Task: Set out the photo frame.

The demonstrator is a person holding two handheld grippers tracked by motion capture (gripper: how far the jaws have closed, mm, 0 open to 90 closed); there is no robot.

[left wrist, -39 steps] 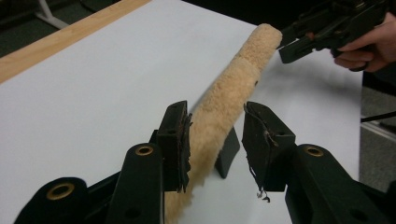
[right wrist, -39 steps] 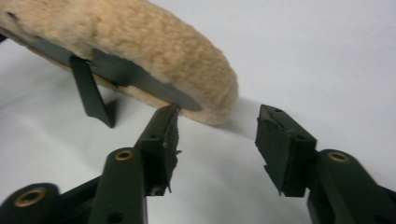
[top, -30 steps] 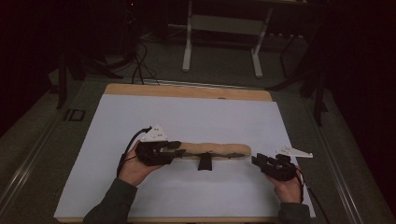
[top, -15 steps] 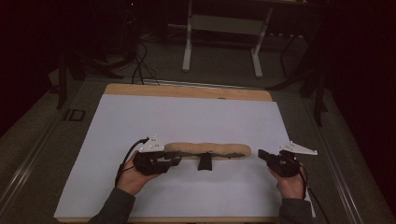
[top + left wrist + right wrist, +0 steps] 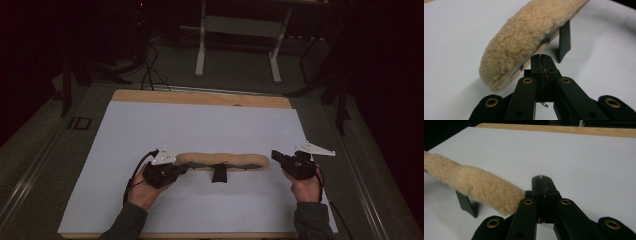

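Fleece covers the long pad [image 5: 222, 159], which lies across the near part of the white table [image 5: 200, 125] on a short black stand [image 5: 219, 173]. The left tool [image 5: 541, 58] has just closed, with nothing between its jaws, its tips just under the pad's left end. The right tool [image 5: 542, 180] is closed empty beside the right end. I judge the grasp is not yet made; next, both tools must open and take the ends.

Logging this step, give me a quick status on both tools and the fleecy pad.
Left tool shut, empty, at pad's end. Right tool shut, empty, beside other end. Fleecy pad on its black stand, unheld. Nothing in the way.
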